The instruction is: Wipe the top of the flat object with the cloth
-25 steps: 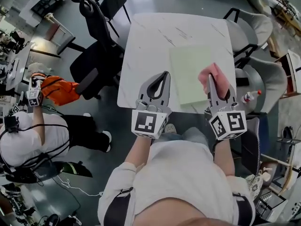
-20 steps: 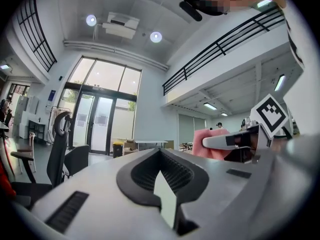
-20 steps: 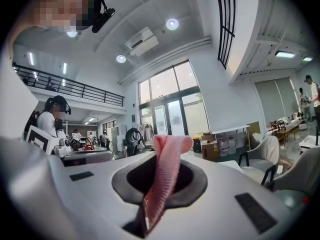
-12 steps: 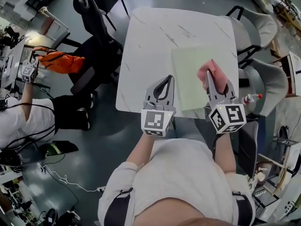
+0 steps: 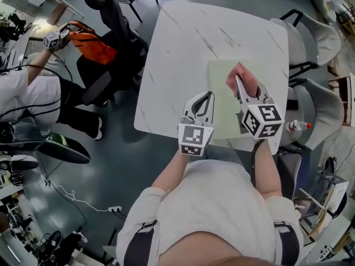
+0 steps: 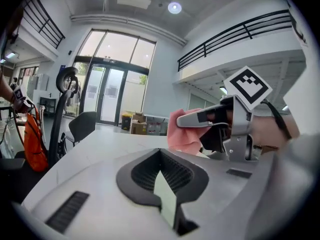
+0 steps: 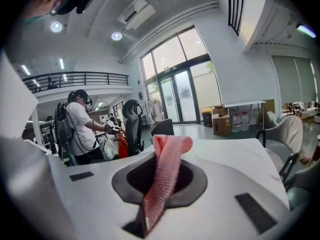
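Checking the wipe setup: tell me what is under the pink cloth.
The pink cloth, clamped in the right gripper, is over the pale green mat on the white table. The patch of mat beneath it is covered; contact cannot be told.

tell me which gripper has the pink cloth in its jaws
The right gripper: the pink cloth is pinched between its jaws, above the pale green mat. The left gripper closes on the mat's edge instead, with no cloth.

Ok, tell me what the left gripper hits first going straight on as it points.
Nothing close, it seems: the left gripper points along the white table, just left of the pink cloth, with only tabletop ahead. Its height above the table is unclear.
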### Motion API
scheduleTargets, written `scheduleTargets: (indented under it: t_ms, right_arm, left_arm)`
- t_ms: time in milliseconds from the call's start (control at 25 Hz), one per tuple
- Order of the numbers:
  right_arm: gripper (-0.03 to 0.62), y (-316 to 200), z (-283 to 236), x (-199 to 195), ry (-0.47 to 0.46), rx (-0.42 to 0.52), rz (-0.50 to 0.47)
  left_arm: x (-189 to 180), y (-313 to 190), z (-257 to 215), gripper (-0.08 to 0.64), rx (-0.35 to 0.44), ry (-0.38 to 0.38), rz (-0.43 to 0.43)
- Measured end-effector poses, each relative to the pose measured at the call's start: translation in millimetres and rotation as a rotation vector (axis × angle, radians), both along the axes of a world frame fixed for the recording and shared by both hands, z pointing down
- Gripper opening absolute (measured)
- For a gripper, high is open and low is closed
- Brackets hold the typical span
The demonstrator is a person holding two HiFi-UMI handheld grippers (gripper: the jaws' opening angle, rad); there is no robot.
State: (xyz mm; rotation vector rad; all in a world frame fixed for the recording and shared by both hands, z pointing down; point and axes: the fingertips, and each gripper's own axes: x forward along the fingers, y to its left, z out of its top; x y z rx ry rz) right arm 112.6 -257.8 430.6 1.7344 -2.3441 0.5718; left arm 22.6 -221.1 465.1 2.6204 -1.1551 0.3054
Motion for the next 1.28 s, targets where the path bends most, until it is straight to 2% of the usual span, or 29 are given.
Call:
scheduleTargets:
  t_ms: [400,600,880,1080,1280]
  right_arm:
    - [0.037,-64.0,85.1,-30.0,0.072,-0.295,-0.14]
    - [0.035,-78.0,118.0,-44.8,0.167,-0.392,-0.192]
    - [0.034,-85.0,140.1,-52.9,0.301,-0.444,-0.226]
    - [0.034,-83.9,140.0,-52.0,0.309,-0.441,-0.238]
    - [0.034,-81.2,139.4,-41.6,0.314,-0.444,-0.224]
  left_arm:
    - [8.4,-3.9,47.5,0.014,-0.127,-0.038,-0.038]
    - [12.5,-1.2,61.1,0.015,-0.171,-0.036,-0.038]
    - [20.3,5.1,79.0,0.015,-0.221,-0.052,-0.008]
    - [24.5,12.8,99.2,0.015,-0.284,-0.092,-0.002]
    - [26.1,12.2,100.7,0.014,-0.289,-0.106,-0.015]
